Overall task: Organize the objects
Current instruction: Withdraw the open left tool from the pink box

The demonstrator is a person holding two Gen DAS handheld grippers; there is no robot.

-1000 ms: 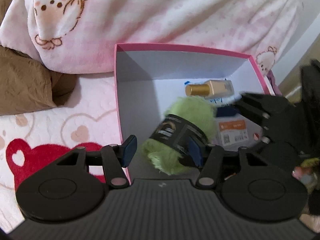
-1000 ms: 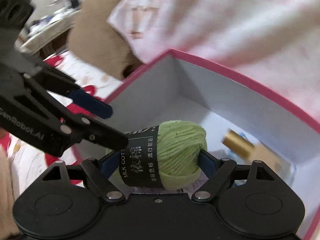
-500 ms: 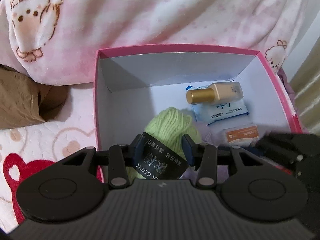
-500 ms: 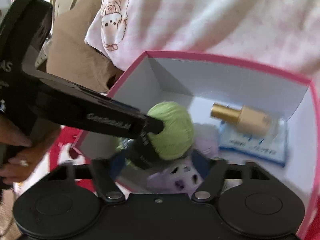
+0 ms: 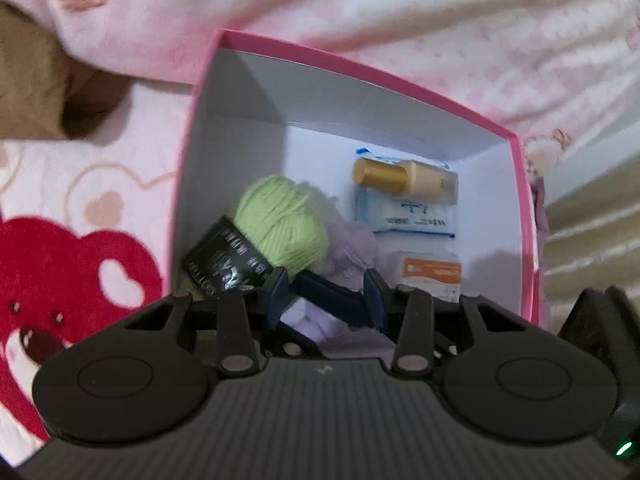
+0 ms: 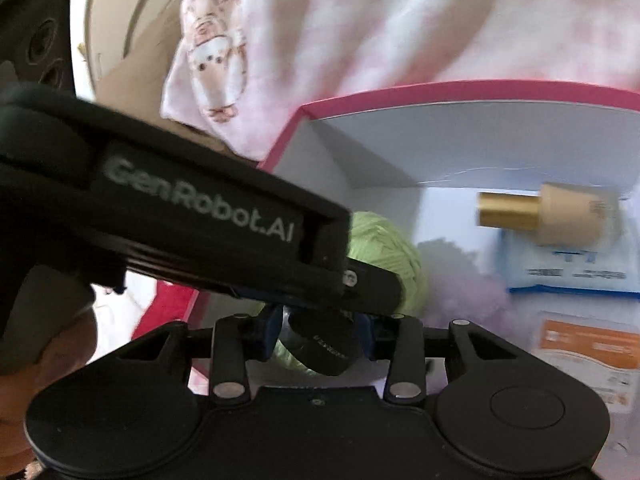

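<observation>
A green yarn ball (image 5: 280,224) with a black label lies inside the pink box (image 5: 360,66), at its near left. It also shows in the right wrist view (image 6: 384,252). A lilac fluffy item (image 5: 352,252) lies beside it. My left gripper (image 5: 326,298) hovers over the box's near edge, jaws a little apart with nothing held; a dark blue finger of the other gripper crosses between them. My right gripper (image 6: 316,334) sits low at the yarn's labelled end; the left gripper's body (image 6: 200,216) covers its tips.
In the box also lie a gold-capped bottle (image 5: 404,176), a blue-white packet (image 5: 404,216) and an orange-white packet (image 5: 432,272). A pink cartoon blanket (image 5: 360,12) lies behind the box. A brown cushion (image 5: 36,92) is at left. A heart-print cover (image 5: 60,272) lies underneath.
The yarn went from my right gripper to my left, then into the box. My left gripper has let it go and drawn back; the right gripper has come in under it.
</observation>
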